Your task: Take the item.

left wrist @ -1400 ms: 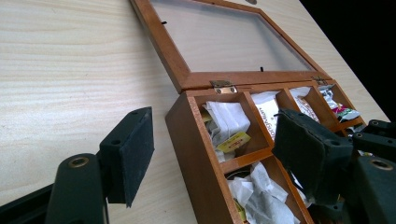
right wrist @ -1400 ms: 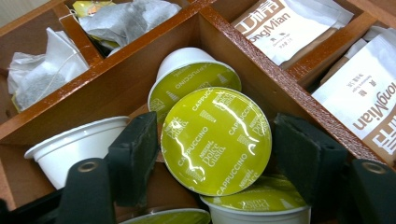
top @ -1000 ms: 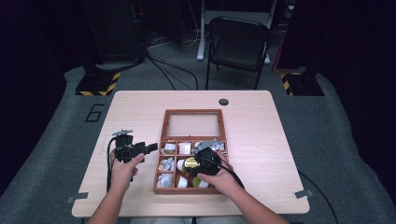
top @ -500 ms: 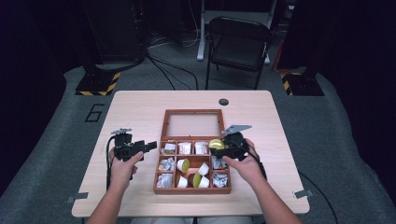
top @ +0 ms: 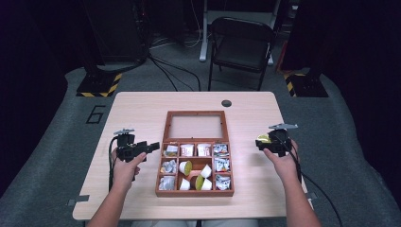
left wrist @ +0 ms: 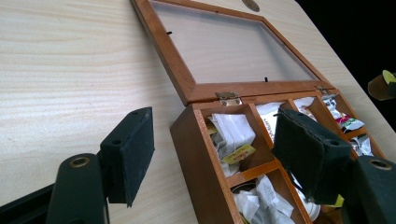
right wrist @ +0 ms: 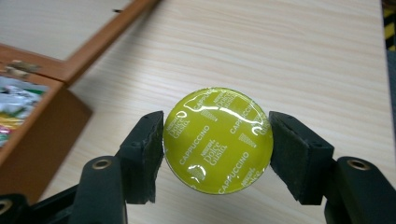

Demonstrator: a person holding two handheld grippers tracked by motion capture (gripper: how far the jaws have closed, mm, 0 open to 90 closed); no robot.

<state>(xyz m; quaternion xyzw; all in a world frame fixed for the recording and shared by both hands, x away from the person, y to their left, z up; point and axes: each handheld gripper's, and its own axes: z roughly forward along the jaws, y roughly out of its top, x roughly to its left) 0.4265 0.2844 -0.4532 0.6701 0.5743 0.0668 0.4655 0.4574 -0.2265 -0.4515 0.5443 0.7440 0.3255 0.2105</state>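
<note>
Right of the brown wooden compartment box (top: 195,153), over bare table (top: 142,101): round yellow-green foil-lidded coffee capsule (right wrist: 217,140) pinched between right gripper (top: 271,141) pads. Left gripper (top: 152,147) spread, nothing between, just left of box's near-left compartments; glass lid lies open, far side.

The surface (top: 142,109) is a light wood table with rounded corners. It stands on a grey floor (top: 56,156) with a number painted on it. A brown wooden box (top: 195,153) sits in the middle of the surface. Its lid (top: 196,126) is open and lies flat on the surface behind it, and the wood shows through the lid's clear pane. The box is split into small parts with packets and little cups in them. A small dark round spot (top: 226,103) is in the surface near the far edge.
</note>
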